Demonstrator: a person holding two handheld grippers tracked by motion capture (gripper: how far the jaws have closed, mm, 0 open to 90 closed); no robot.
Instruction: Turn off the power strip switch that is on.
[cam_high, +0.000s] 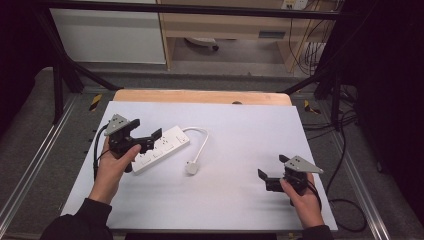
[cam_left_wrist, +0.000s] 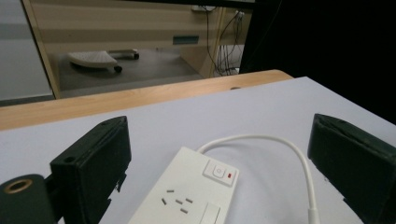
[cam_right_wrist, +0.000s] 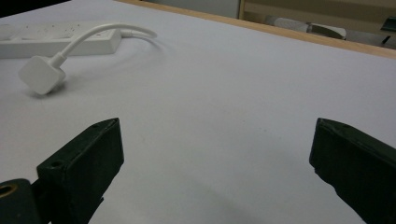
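The white plastic power strip (cam_high: 161, 148) lies on the pale grey table mat (cam_high: 235, 200), left of centre, with its long axis running diagonally from the near left toward the far right. Its short white cable (cam_high: 201, 142) loops off the far end and comes back to a white square plug (cam_high: 192, 167) resting on the mat just beside the strip's right side. The left gripper (cam_high: 145, 139) sits right over the strip's near-left half, jaws spread wide, and in the left gripper view the strip's body with its sockets and switch (cam_left_wrist: 219, 171) lies between the two black jaws, pointing away along the gripper's own line of sight. The right gripper (cam_high: 272, 172), also spread wide and holding nothing, hovers over bare mat well apart from the strip, with the plug lying off to its left. The left hand is plainly the nearer one, so a grasp would likely close across the strip's width.
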